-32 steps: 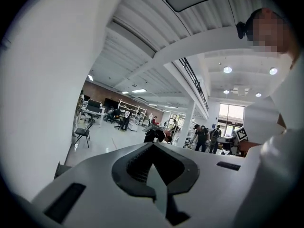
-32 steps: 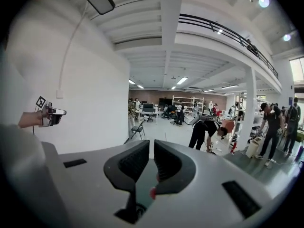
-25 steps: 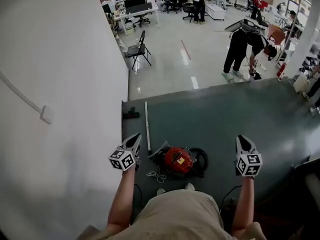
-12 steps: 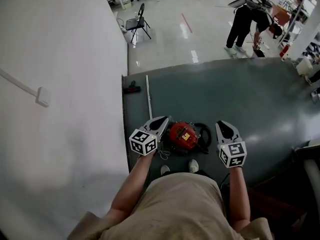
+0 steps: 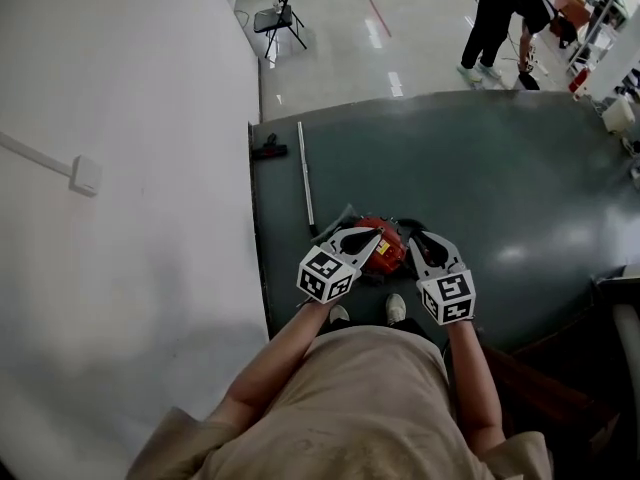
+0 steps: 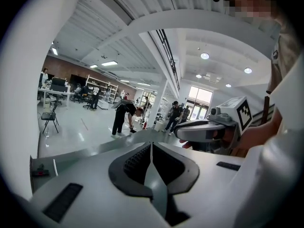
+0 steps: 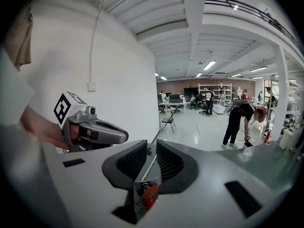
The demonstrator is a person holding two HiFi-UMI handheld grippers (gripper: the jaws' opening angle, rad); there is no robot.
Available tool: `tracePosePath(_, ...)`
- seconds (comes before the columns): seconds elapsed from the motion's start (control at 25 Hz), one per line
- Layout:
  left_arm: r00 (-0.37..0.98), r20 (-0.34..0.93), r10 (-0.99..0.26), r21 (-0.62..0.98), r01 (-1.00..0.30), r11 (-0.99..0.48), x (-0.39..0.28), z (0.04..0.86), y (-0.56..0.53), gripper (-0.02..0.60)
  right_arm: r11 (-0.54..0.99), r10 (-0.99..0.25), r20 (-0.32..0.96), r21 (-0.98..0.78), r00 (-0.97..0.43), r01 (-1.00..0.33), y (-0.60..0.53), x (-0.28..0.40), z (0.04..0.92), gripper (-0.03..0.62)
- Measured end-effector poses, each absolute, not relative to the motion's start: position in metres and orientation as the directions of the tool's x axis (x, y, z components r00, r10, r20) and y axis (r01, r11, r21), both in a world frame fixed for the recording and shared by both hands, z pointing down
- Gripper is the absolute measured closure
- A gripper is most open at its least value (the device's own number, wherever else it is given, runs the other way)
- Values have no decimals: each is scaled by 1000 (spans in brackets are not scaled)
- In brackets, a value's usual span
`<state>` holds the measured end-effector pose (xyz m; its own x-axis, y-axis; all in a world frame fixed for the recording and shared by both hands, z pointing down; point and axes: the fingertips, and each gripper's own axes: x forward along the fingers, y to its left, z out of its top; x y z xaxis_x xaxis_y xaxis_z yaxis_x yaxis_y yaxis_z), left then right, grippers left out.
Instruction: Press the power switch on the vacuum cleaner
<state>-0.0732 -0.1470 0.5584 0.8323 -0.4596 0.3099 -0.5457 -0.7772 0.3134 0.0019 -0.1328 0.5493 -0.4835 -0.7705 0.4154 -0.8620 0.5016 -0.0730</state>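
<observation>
Green mat on the floor of an open workshop, white wall at left. Thin pole lies on the mat, running away from the person.

Left gripper: fingers pressed together, holding nothing. Its tip sits over the left part of the vacuum.

Vacuum: red body on the mat, just ahead of the person's shoes, between and beneath both grippers. Mostly covered, but the long axis seems to run left-right across the view. Which end is the nose I cannot tell, and the switch cannot be made out.

Right gripper: fingers a narrow gap apart, empty. In its own view a sliver of red shows low in the gap.

Judgement: the vacuum lies down and slightly forward from both tips. The closed left fingers look nearer and better suited for a downward press.
</observation>
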Motion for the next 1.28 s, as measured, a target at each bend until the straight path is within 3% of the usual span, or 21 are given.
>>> tracePosePath(0.2,834,350,-427,324,-536,-780,-62,587,-138,577,497,-766,405,-118,-499,-860,-132,-2,570,497)
tracePosePath(0.64,797,427,-428,309,-573,-759,-67,648,-139,575,508,-720,481,-124,-500,-852,-131,-7,643,494)
tracePosePath(0.68,796,429,-427,312,-574,-757,-68,649,-138,575,510,-716,504,-96,-484,-855,-129,-5,647,496)
tracePosePath(0.8,792,437,-427,313,-579,-753,-68,650,-137,575,523,-721,521,-24,-457,-852,-127,0,643,580)
tracePosePath(1.28,835,370,-406,351,-531,-771,-56,629,-123,575,541,-744,452,-24,-491,-841,-118,8,618,583)
